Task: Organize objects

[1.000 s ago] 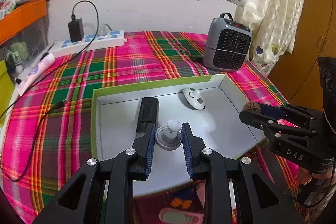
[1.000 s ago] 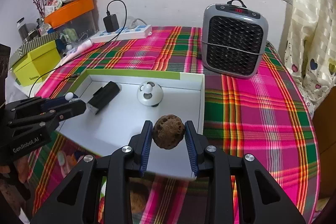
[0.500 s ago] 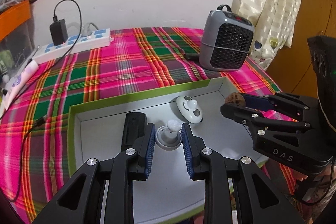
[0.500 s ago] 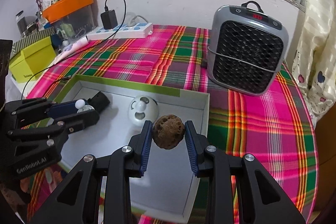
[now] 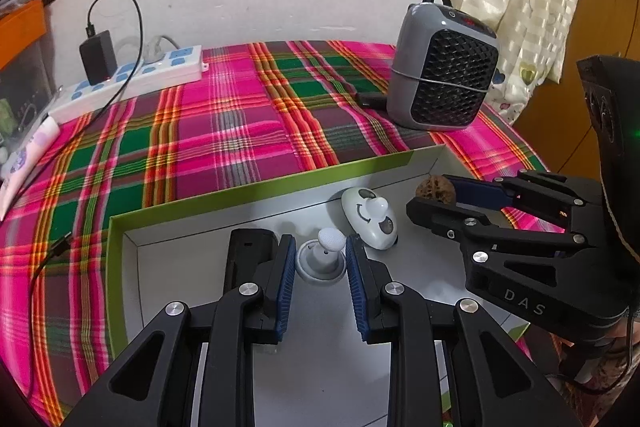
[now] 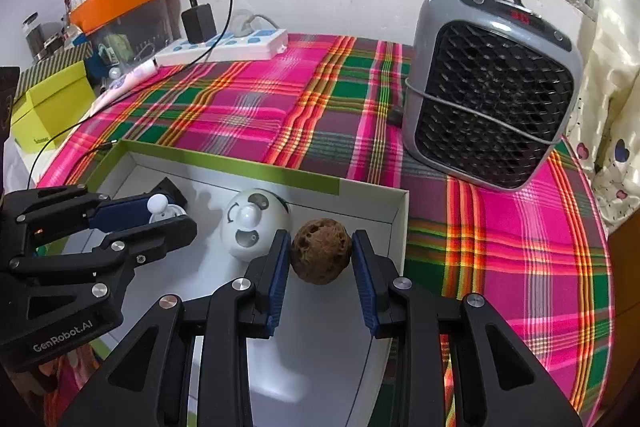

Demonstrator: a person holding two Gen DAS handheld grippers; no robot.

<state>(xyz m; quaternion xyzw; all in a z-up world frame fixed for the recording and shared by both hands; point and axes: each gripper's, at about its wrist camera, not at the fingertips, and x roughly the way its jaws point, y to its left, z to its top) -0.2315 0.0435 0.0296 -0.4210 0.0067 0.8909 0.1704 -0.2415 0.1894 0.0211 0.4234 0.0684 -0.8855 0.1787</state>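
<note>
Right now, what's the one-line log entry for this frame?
left gripper: shut on gray knob | right gripper: shut on brown ball | both over tray; white toy inside

Left cam sits close above box (image 5: 120,267), facing window wall; right cam same, angled from right. Both share box, heater (image 6: 492,87), power strip (image 5: 132,83).

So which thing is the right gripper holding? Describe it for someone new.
Find the white tray on the plaid cloth. Over its right end the right gripper clamps a walnut: brown, round and pitted, unlike the smooth white toy beside it.
</note>
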